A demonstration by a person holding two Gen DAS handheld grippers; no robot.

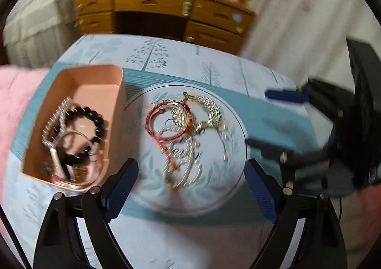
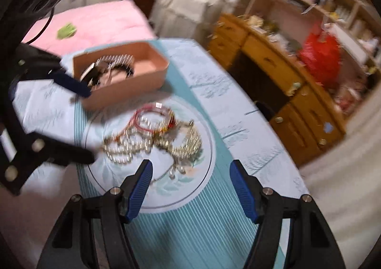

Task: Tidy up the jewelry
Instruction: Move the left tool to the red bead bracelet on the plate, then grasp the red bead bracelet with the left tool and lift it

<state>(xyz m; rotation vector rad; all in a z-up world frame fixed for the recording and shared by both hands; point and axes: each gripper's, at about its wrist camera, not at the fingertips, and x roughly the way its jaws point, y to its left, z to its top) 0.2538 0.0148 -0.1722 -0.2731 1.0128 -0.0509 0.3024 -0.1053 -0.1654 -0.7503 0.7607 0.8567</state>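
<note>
pink box [image 1: 114, 93] w/ black bead bracelet [image 1: 95, 121] sits just left of plate [image 1: 238, 150]. red cord bracelet [image 1: 164, 124] + silver chains [image 1: 185, 159] heaped on plate. left gripper [image 1: 191, 169] & right gripper [image 2: 190, 171] both spread wide, holding nothing.

This is a lived-in bedroom at home. A wooden desk [image 1: 164, 14] with drawers stands by the wall, cluttered on top, with open shelves [image 2: 333, 0] of odds and ends above it. A pink blanket [image 2: 90, 24] lies beside the surface's tree-print cloth [image 1: 166, 55].
</note>
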